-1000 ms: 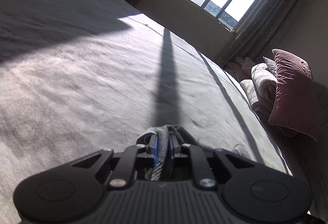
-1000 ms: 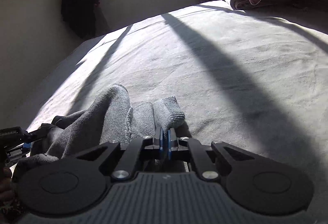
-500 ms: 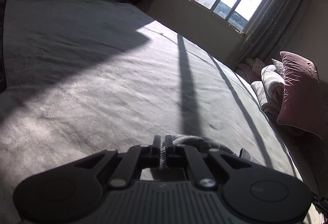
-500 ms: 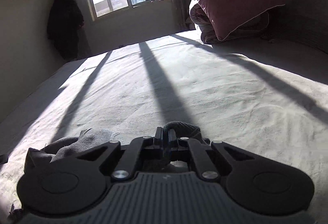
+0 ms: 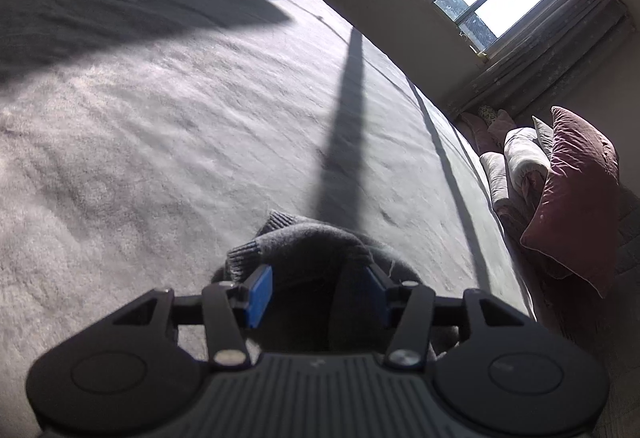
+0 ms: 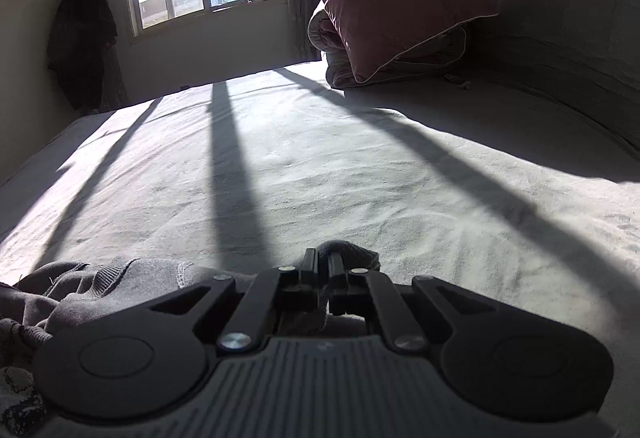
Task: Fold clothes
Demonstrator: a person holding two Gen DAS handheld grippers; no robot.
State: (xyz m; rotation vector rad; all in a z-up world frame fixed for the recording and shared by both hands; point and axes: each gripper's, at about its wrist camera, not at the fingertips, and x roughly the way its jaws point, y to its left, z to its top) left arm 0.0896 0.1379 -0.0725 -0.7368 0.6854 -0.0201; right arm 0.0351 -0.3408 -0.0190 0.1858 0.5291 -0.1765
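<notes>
Grey sweater lies bunched on the near bed; left tool is opening around it, pads clear, while right tool stays clamped on a fold.

Both grippers are rocking the same look: matte black plastic, ribbed grey housing in the middle, and a round disc-shaped bulge sitting on each side. The left gripper is showing bright blue pads on its fingers, with two silver screws shining on the angled linkage arms. The right gripper is sporting matching silver screws and triangular cutouts.
</notes>
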